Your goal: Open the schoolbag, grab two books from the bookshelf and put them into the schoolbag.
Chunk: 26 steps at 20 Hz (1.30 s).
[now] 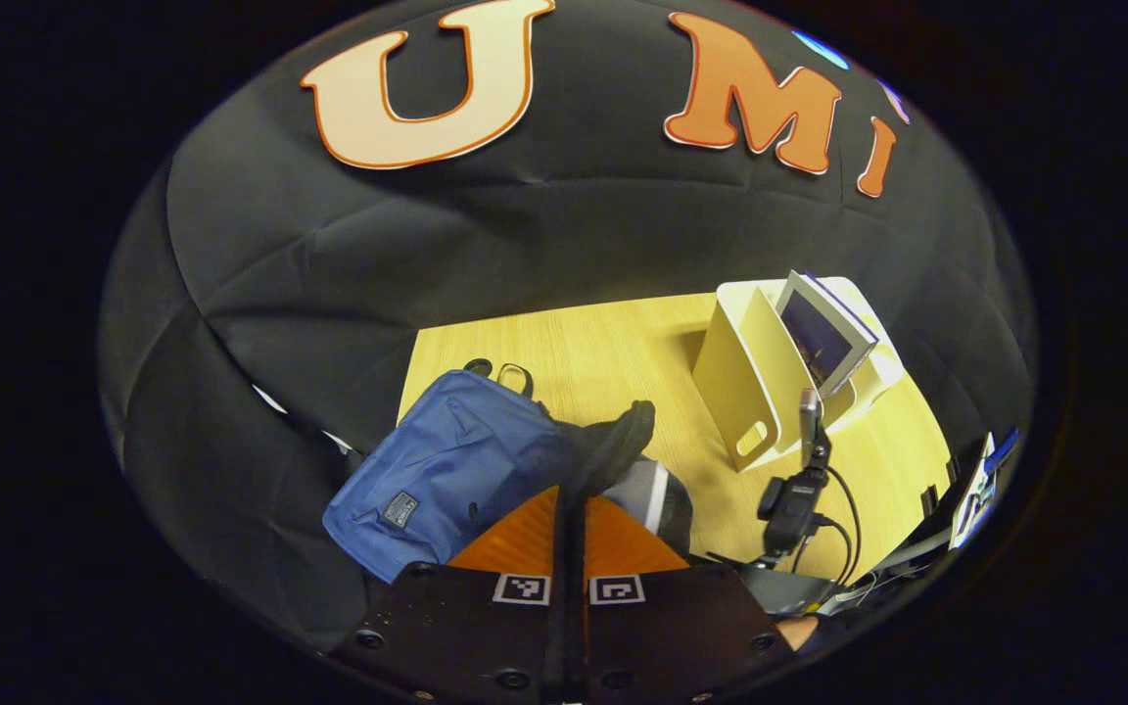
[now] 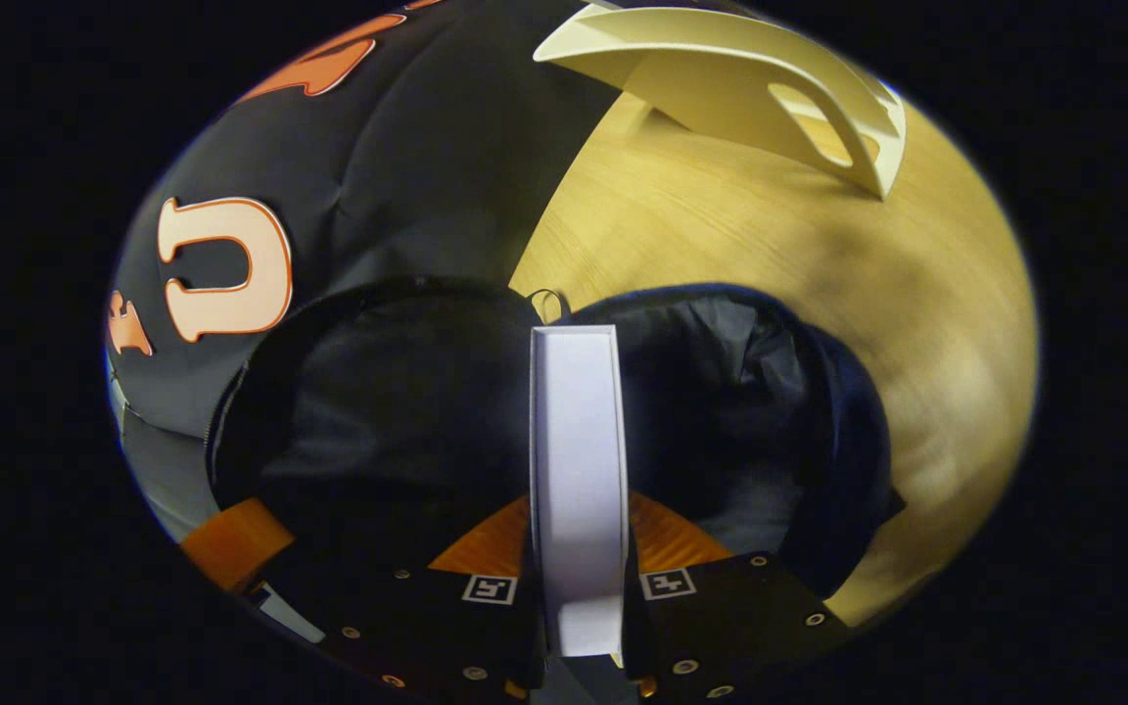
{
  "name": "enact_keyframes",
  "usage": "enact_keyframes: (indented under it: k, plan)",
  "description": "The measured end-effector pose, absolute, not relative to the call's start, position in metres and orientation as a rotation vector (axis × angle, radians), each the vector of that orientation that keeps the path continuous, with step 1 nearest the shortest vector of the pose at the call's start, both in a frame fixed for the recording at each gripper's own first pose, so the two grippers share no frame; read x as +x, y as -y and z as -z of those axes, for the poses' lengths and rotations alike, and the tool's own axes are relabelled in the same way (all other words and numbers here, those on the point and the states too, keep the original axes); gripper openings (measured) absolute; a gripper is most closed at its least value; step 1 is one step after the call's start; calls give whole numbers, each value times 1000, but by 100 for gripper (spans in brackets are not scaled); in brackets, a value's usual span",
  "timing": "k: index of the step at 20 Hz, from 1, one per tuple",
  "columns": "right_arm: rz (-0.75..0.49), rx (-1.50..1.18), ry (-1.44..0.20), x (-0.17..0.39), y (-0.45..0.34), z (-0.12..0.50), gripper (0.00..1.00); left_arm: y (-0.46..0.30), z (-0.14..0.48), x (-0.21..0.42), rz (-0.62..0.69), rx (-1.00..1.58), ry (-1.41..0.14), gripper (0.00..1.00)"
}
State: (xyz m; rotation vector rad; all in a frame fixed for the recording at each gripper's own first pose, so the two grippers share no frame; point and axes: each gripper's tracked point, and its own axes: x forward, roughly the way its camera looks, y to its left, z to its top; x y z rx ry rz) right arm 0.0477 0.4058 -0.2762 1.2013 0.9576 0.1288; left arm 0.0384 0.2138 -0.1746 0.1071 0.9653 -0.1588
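The blue schoolbag (image 1: 446, 470) lies on the wooden table, its mouth pulled wide. My left gripper (image 1: 570, 534) is shut on the bag's black rim (image 1: 613, 446) and holds it up. In the right gripper view my right gripper (image 2: 579, 578) is shut on a white book (image 2: 576, 441), held edge-on over the bag's dark inside (image 2: 398, 421). Part of that book's pale edge (image 1: 660, 494) pokes out at the bag's mouth. The cream bookshelf (image 1: 745, 377) stands to the right with another book (image 1: 823, 333) leaning in it.
The right gripper's body with cables (image 1: 791, 504) rises beside the shelf, a hand (image 1: 797, 632) below it. The table's edge (image 1: 407, 372) runs just behind the bag. Bare tabletop (image 2: 868, 294) lies between bag and bookshelf (image 2: 721, 88). An orange finger (image 2: 231, 543) shows at the bag's rim.
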Motion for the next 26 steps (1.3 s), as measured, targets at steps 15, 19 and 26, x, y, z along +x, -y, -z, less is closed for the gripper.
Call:
enact_keyframes:
  k: [15, 19, 26]
  plan:
    - [-148, 1237, -1164, 31, -435, 315, 50, -202, 190, 30, 166, 98, -997, 5]
    - [-131, 1190, -1216, 14, -405, 301, 94, -200, 191, 30, 157, 85, -993, 1]
    - [-156, 977, -1117, -12, -306, 255, 97, -200, 196, 29, 142, 62, -990, 1]
